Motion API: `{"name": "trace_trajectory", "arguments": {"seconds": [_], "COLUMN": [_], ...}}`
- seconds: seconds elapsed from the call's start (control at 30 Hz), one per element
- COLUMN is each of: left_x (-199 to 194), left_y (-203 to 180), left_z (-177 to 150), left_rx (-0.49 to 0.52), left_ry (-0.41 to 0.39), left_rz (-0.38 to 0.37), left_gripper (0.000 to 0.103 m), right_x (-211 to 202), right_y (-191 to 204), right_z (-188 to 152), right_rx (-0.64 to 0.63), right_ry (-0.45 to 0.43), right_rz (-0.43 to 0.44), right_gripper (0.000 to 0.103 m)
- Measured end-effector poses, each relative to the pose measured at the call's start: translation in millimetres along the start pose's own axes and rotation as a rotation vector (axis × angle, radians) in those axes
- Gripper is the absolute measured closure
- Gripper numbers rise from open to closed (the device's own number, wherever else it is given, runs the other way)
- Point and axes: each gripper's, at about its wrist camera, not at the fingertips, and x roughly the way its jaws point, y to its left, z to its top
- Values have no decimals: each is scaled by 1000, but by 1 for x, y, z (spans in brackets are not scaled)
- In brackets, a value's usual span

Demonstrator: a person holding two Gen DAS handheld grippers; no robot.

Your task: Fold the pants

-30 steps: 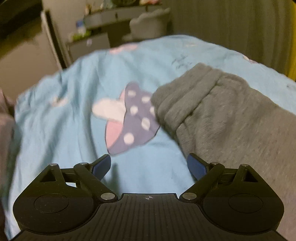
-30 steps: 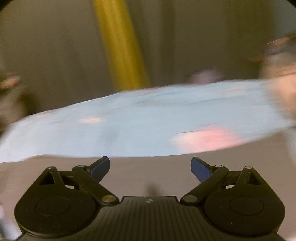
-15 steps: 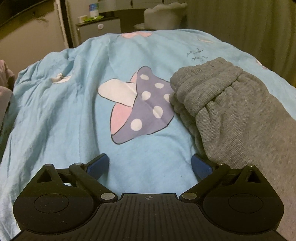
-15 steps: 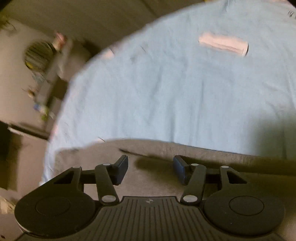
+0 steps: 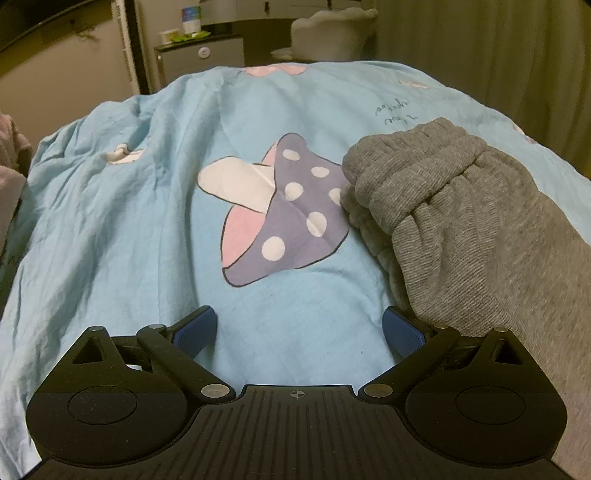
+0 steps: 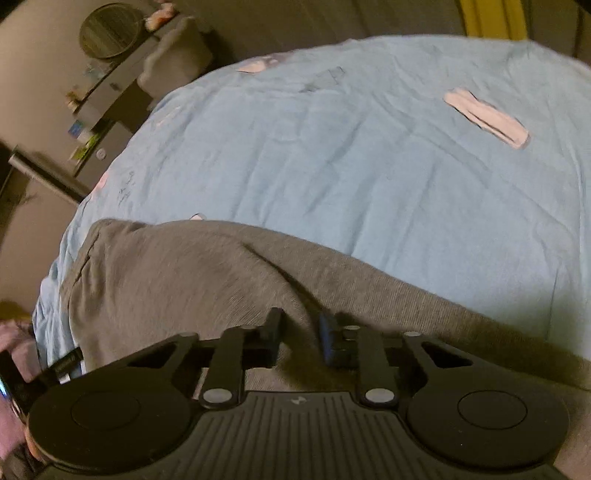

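Grey sweatpants [image 5: 480, 229] lie on a light blue bedsheet [image 5: 129, 221]. Their elastic waistband [image 5: 402, 173] is bunched beside a mushroom print [image 5: 284, 210]. My left gripper [image 5: 299, 328] is open and empty, low over the sheet, its right finger at the pants' edge. In the right wrist view the pants [image 6: 184, 273] spread across the lower half. My right gripper [image 6: 301, 339] is nearly shut, pinching a raised ridge of the grey fabric between its fingers.
A dark cabinet [image 5: 199, 62] with a bottle and a white cushioned seat [image 5: 332, 29] stand beyond the bed's far end. Curtains [image 5: 498, 48] hang at the right. A pinkish cloth [image 5: 11, 162] lies at the bed's left edge.
My right gripper swung down over the pants and closed from wide open onto a fold of fabric. My left gripper steadied near the waistband and stayed open.
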Motion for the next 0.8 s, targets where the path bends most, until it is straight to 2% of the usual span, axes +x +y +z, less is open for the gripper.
{"name": "trace_trajectory", "arguments": {"seconds": [0.23, 0.3, 0.5, 0.57, 0.6, 0.63, 0.67, 0.7, 0.73, 0.8], "left_x": [-1, 0, -1, -1, -1, -1, -1, 0, 0, 0], "left_y": [1, 1, 0, 0, 0, 0, 0, -1, -1, -1], "left_z": [0, 0, -1, -1, 0, 0, -1, -1, -1, -1], "left_rx": [-9, -8, -10, -9, -9, -9, -9, -9, -10, -11], "left_ry": [-5, -3, -3, -3, -3, -3, -3, -3, -3, -3], "left_rz": [1, 2, 5, 5, 6, 7, 9, 10, 11, 10], "left_gripper": [2, 2, 2, 2, 2, 1, 1, 1, 1, 1], "right_x": [-15, -12, -7, -7, -8, -8, -9, -10, -10, -7], "right_y": [42, 57, 75, 75, 73, 68, 61, 53, 44, 27], "right_z": [-33, -49, -80, -81, -79, -76, -71, -64, -57, -41], "right_rx": [-260, -372, -542, -535, -518, -478, -424, -354, -280, -145], "right_ry": [-104, -104, -117, -118, -112, -100, -92, -96, -97, -106], "right_rz": [-111, -149, -210, -201, -184, -147, -101, -50, 1, 62], "right_gripper": [92, 92, 87, 87, 81, 71, 64, 52, 47, 47]}}
